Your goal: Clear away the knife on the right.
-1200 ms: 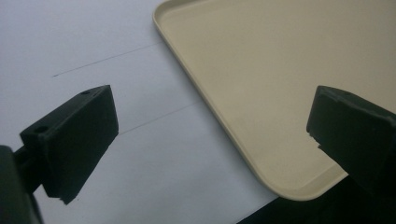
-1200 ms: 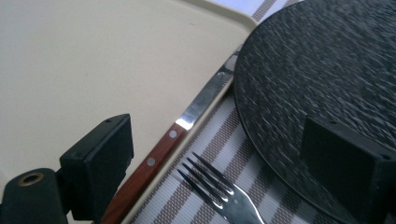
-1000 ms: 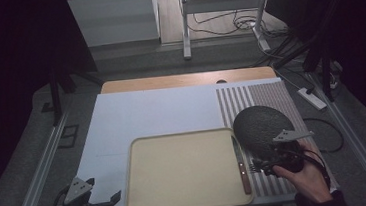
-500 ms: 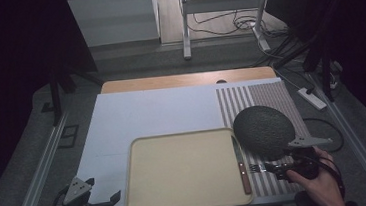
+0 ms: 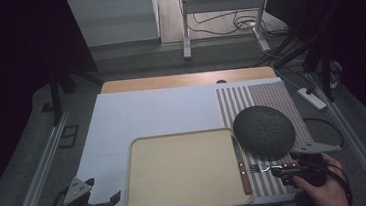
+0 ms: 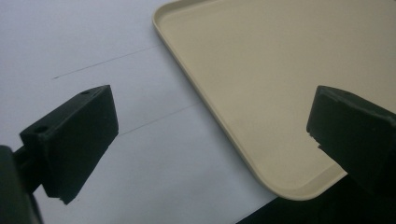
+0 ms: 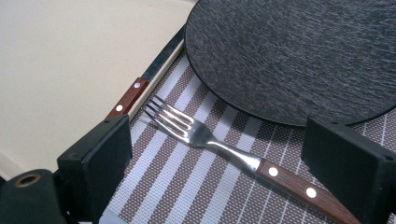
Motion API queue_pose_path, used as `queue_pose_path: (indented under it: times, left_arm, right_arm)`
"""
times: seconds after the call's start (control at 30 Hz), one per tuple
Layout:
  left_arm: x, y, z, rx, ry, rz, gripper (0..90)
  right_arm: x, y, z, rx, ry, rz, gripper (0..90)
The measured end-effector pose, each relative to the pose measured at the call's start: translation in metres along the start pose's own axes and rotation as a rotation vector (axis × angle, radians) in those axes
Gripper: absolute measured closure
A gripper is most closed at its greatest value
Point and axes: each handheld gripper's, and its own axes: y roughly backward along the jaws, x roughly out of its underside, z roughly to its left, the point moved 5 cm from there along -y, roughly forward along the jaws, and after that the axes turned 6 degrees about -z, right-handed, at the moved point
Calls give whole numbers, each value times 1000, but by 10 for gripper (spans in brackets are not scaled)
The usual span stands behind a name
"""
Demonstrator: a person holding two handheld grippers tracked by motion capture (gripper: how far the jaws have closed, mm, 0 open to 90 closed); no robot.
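Right gripper (image 7: 215, 163) hovering spread over fork (image 7: 219, 144) on striped mat (image 7: 187, 196); lowering squarely onto wooden handle, avoiding plate (image 7: 299, 56) rim, looks best. Left gripper (image 6: 210, 135) idling spread near tray (image 6: 261, 70).

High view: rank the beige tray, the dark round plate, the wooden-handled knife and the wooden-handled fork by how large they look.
1. Beige rectangular tray, clearly largest.
2. Dark round textured plate.
3. Wooden-handled knife, on the tray's right rim.
4. Wooden-handled fork, lying on the striped mat; its handle end is partly hidden by the right gripper, so its place below the knife is unsure.
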Motion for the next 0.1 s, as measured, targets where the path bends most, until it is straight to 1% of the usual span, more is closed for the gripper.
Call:
queue_pose_path:
  times: [0.1]
  left_arm:
    - [-1,0,0,2,-2,1,19]
  right_arm:
    - [1,0,0,1,4,5,88]
